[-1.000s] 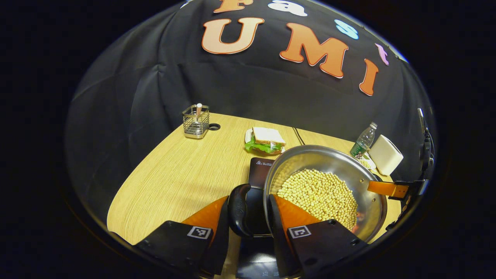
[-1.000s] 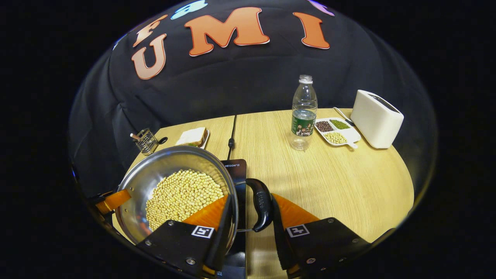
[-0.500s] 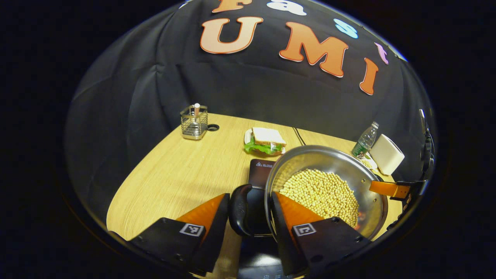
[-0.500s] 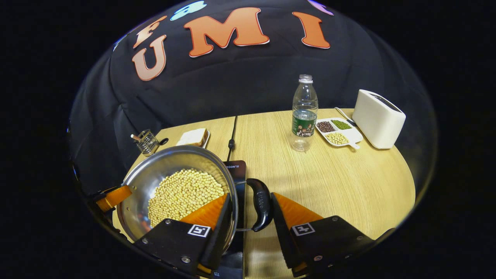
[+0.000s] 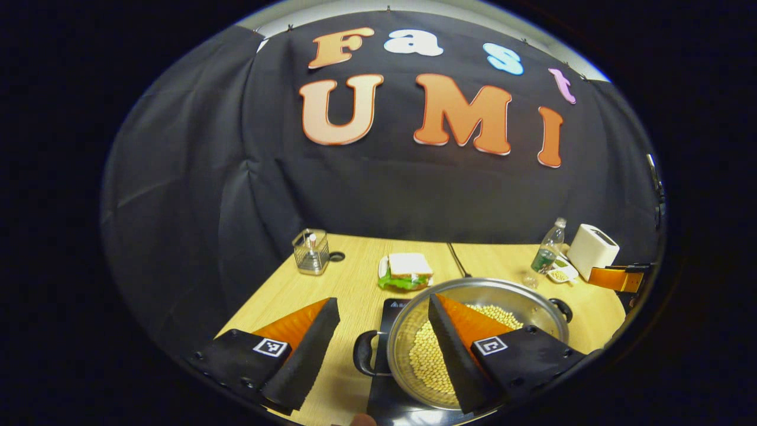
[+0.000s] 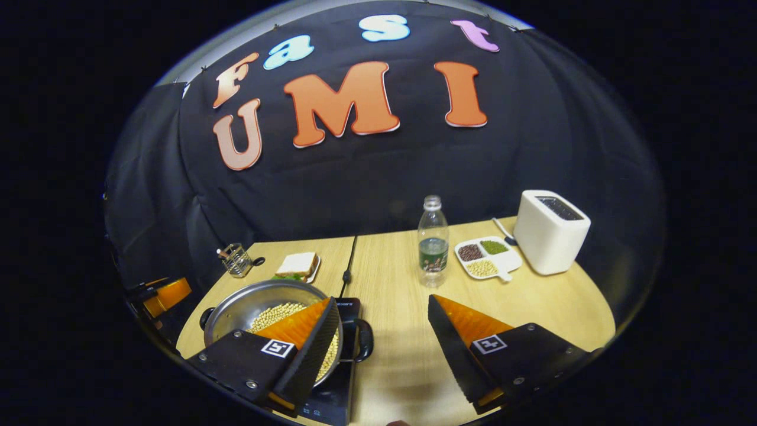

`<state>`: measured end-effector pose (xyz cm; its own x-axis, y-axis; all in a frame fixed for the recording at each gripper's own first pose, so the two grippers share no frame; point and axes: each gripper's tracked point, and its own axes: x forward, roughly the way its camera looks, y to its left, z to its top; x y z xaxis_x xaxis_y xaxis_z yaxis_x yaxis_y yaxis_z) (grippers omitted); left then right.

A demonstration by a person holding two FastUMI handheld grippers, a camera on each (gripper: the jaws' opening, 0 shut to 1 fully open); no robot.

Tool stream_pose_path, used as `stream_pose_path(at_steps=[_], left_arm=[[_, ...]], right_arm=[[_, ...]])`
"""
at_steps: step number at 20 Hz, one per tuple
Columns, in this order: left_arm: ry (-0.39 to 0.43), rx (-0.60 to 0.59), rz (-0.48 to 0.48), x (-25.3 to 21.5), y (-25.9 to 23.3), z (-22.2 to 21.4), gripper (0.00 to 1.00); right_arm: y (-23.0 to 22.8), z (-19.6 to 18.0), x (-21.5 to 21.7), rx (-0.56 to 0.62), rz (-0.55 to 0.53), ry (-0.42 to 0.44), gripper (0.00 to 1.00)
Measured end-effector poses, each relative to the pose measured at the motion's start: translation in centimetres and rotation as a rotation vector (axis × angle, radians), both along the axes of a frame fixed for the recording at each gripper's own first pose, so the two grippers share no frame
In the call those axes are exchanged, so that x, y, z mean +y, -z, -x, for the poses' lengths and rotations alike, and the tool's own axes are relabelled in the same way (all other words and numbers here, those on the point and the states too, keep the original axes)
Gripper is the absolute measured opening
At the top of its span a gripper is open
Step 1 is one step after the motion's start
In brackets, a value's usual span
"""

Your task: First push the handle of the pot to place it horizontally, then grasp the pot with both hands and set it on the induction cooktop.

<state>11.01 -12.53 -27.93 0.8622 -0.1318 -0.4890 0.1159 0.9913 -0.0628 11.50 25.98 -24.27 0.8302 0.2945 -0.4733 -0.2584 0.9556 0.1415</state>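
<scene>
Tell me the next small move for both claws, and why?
Probably withdraw both claws from the table. The pot of soybeans already sits on the induction cooktop, and the left claw and right claw are open, clear of its handles.

Steel pot (image 5: 473,331) of beans upright on cooktop (image 5: 384,402).

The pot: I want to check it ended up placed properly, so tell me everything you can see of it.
The pot is a wide, shallow pan of shiny metal, lidless, with a layer of pale yellow beans inside. A dark loop handle sticks out on each side, lying level. It sits upright on the black induction cooktop, near the table's front edge. Both the left gripper and the right gripper are open, and neither grips a handle.
</scene>
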Motion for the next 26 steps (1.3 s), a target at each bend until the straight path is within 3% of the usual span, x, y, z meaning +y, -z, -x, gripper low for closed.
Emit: stream_pose_path(at_steps=[3,8,13,18,26], left_arm=[[-0.002,-0.110,0.055,-0.1,-6.3,0.4,0.98],[-0.045,-0.299,0.036,3.4,-15.9,2.6,1.00],[-0.071,-0.401,0.094,6.2,-21.7,5.9,1.00],[-0.120,-0.486,0.092,9.5,-25.7,8.9,0.99],[-0.110,-0.502,0.109,8.8,-27.0,10.2,0.99]], right_arm=[[-4.6,0.0,-3.5,-0.099,-0.001,0.025,0.94],[-11.3,1.2,-10.0,-0.239,0.028,0.072,0.94],[-16.3,4.5,-15.3,-0.382,0.079,0.109,0.94],[-19.0,7.0,-19.6,-0.454,0.105,0.157,0.94],[-18.6,8.3,-22.5,-0.450,0.081,0.193,0.94]])
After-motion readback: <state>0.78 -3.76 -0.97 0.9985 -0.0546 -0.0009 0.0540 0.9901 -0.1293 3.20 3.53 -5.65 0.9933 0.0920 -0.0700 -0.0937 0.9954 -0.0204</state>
